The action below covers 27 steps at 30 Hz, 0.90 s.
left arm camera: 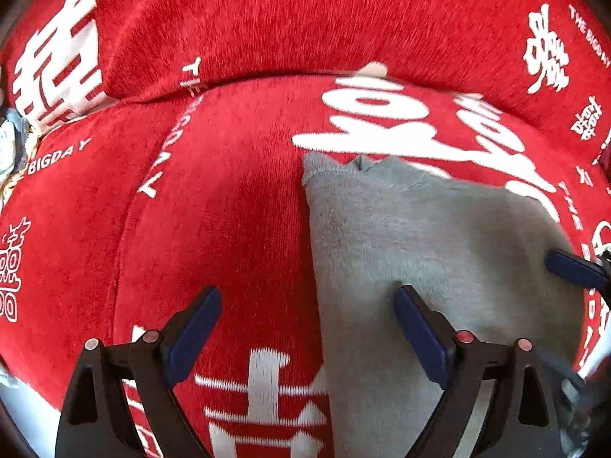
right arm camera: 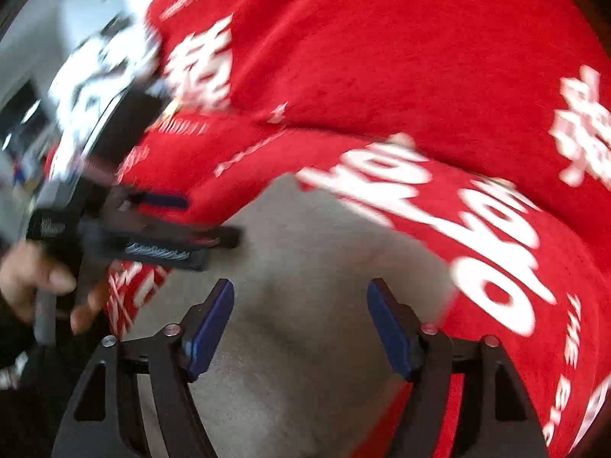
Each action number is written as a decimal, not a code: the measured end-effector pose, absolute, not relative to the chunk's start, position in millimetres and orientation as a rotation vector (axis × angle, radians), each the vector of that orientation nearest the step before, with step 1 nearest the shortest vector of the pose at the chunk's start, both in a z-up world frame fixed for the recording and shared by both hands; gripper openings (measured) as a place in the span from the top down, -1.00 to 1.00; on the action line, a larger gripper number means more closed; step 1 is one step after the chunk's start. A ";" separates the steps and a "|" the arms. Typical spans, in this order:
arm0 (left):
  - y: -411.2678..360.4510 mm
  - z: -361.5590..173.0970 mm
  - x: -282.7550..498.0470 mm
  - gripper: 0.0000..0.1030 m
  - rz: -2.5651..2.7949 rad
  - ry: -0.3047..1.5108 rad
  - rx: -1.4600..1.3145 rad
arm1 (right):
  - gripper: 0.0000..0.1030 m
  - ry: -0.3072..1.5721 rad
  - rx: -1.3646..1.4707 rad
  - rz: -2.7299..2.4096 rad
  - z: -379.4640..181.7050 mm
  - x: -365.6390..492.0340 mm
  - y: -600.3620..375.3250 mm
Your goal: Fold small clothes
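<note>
Grey garment [left arm camera: 420, 236] lies flat on the red printed cover [left arm camera: 236, 30], right of centre; fold looks mid-way. Your left hand-held gripper [left arm camera: 307, 328] gapes wide, straddling its left edge, holding nothing; right hand-held gripper [right arm camera: 299, 324] likewise wide, empty, over the cloth. Next you likely need an edge pinched.

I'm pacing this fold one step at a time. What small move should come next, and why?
Probably lower the left gripper and pinch the grey garment at its left edge: its jaws stand open astride that edge, holding nothing, and the right gripper is open too, above the cloth.
</note>
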<state>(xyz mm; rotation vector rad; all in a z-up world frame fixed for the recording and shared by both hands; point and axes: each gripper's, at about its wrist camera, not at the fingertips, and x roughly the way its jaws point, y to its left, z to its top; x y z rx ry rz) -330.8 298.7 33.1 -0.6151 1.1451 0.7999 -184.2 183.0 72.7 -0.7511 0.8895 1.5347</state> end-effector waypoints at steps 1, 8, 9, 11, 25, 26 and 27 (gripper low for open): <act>301.7 28.9 -330.6 -0.98 0.793 1.142 -0.626 | -0.50 0.942 -0.803 1.472 49.2 -174.8 192.2; 318.8 7.7 -346.3 -1.00 0.731 1.082 -0.813 | -0.53 0.974 -0.738 1.510 35.1 -161.0 202.6; 318.8 10.2 -347.7 -1.00 0.727 1.084 -0.823 | -0.53 0.976 -0.743 1.509 36.5 -161.7 202.8; 315.6 21.3 -354.1 -1.00 0.740 1.073 -0.835 | -0.53 1.012 -0.718 1.485 47.3 -157.8 204.3; 230.2 33.4 -373.0 -1.00 0.638 1.093 -0.692 | -0.54 0.946 -0.835 1.551 55.6 -195.4 84.7; 228.6 39.6 -375.5 -1.00 0.646 1.078 -0.687 | -0.54 0.982 -0.801 1.528 56.2 -187.0 78.0; 223.6 45.9 -375.9 -1.00 0.646 1.067 -0.660 | -0.54 1.024 -0.726 1.519 61.7 -176.4 66.6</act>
